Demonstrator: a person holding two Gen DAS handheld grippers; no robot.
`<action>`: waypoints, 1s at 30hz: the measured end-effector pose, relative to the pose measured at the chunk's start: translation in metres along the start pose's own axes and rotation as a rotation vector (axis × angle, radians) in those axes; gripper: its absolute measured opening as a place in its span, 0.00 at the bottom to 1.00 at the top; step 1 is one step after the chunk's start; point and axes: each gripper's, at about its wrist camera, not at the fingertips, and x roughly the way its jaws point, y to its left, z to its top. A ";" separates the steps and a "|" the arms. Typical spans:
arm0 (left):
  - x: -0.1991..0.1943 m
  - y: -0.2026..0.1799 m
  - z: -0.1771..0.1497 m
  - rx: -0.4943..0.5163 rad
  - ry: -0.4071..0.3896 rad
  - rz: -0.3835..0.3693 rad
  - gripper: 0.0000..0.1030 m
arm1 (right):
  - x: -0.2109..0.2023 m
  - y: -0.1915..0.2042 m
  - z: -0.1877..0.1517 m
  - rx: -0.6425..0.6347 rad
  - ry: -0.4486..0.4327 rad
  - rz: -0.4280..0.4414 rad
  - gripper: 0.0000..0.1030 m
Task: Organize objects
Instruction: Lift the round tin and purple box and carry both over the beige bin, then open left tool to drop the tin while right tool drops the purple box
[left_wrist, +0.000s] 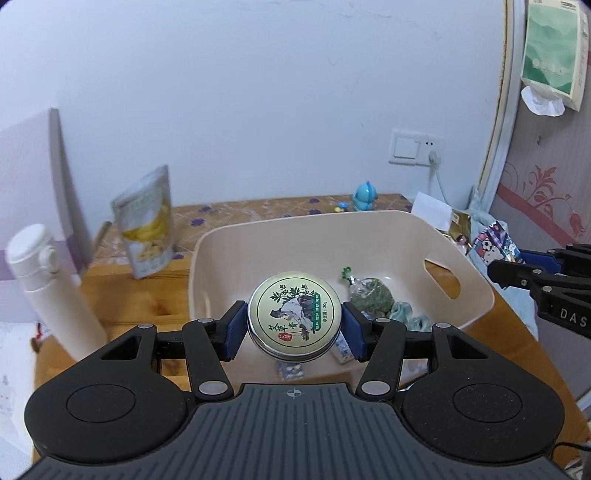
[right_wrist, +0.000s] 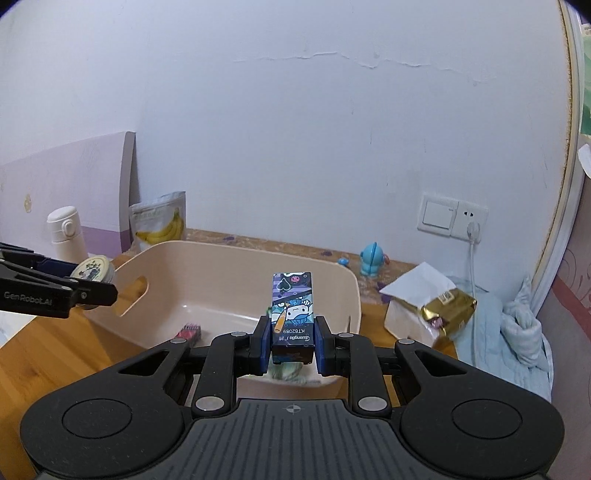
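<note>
Left tongs (left_wrist: 294, 325) clamp round metal tin (left_wrist: 294, 316); right tongs (right_wrist: 291, 341) clamp rectangular printed carton (right_wrist: 293, 312) above smooth beige tub (right_wrist: 332, 271).

The banana pouch (left_wrist: 146, 225) is motion-blurred in the left wrist view; the round tin (left_wrist: 294, 320) hides small packets behind it; the right claw (left_wrist: 496, 272) is cut off by the frame edge

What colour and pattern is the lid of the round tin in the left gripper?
Pale gold round tin lid, green-ringed, with a green plant and rock drawing; clearest in the left wrist view.
</note>
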 end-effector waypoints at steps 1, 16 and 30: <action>0.007 0.001 0.003 -0.005 0.010 -0.006 0.54 | 0.003 0.000 0.002 -0.004 0.001 -0.002 0.22; 0.095 -0.005 0.022 0.014 0.140 0.002 0.54 | 0.073 0.004 0.019 -0.057 0.106 -0.025 0.22; 0.132 -0.002 0.011 0.030 0.292 -0.002 0.54 | 0.122 0.003 0.007 -0.058 0.272 0.028 0.22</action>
